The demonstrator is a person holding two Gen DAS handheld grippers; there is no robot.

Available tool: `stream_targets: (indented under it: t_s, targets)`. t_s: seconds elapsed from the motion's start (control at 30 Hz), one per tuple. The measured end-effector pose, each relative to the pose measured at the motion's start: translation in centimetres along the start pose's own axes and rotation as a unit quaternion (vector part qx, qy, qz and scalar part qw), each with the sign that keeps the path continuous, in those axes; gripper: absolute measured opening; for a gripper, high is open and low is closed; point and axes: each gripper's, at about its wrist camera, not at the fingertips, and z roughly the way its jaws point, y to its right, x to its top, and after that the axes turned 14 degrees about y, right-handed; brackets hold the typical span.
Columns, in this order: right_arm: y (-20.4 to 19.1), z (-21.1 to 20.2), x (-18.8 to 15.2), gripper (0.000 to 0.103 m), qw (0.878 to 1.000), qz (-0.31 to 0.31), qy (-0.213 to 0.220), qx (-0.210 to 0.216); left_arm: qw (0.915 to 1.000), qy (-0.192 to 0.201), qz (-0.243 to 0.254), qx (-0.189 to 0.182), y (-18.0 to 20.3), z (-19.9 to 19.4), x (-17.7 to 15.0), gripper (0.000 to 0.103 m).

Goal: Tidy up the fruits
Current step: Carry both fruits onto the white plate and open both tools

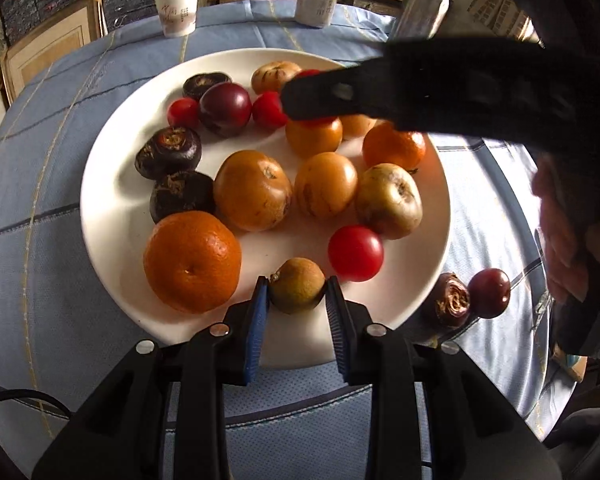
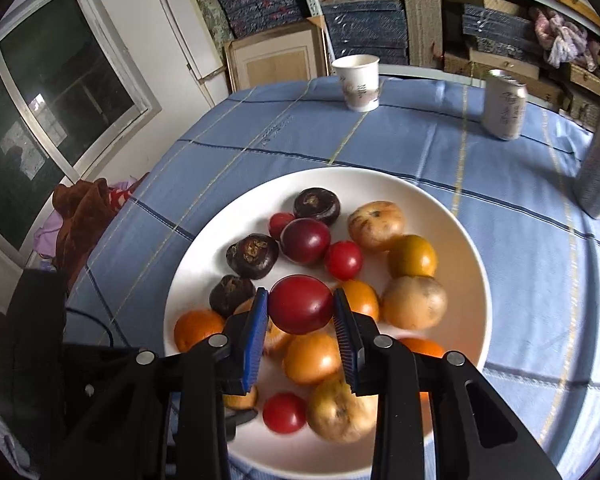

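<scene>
A white plate (image 1: 112, 200) on the blue tablecloth holds several fruits: mandarins, yellow-orange fruits, red tomatoes, dark water chestnuts and a dark red plum (image 1: 225, 109). My left gripper (image 1: 297, 292) is shut on a small brownish-green fruit (image 1: 297, 285) over the plate's near rim, beside a large mandarin (image 1: 192, 261). My right gripper (image 2: 301, 307) is shut on a red tomato (image 2: 300, 304), held above the middle of the plate (image 2: 472, 272). In the left wrist view the right gripper's black fingers (image 1: 320, 96) reach in over the far fruits. A water chestnut (image 1: 452, 300) and a plum (image 1: 489, 293) lie on the cloth right of the plate.
A paper cup (image 2: 358, 82) and a drink can (image 2: 504, 104) stand at the table's far side, and a tall bottle (image 1: 428, 0) rises at the right. Stacked boxes and shelves fill the background. A person's hand (image 1: 560, 240) holds the right gripper.
</scene>
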Motion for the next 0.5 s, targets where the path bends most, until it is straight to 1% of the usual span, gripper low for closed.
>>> stream_targets:
  t_s: [0.2,0.3,0.43,0.5]
  targets:
    - [0.1,2.6,0.1,0.033,1.0,-0.001,-0.014,0.005,0.9998,0.008,-0.016,-0.007,-0.4,0.2,0.0,0.03]
    - [0.4,3.3,0.0,0.033,1.0,0.006,-0.022,0.011,0.9995,0.011,-0.025,-0.013,-0.6,0.3,0.0,0.035]
    - [0.4,3.3,0.0,0.033,1.0,0.012,-0.02,0.015,0.9993,0.01,-0.029,-0.021,-0.6,0.4,0.0,0.043]
    - [0.4,3.2,0.1,0.037,1.0,0.013,-0.018,0.015,0.9992,0.009,-0.031,-0.024,-0.7,0.6,0.2,0.046]
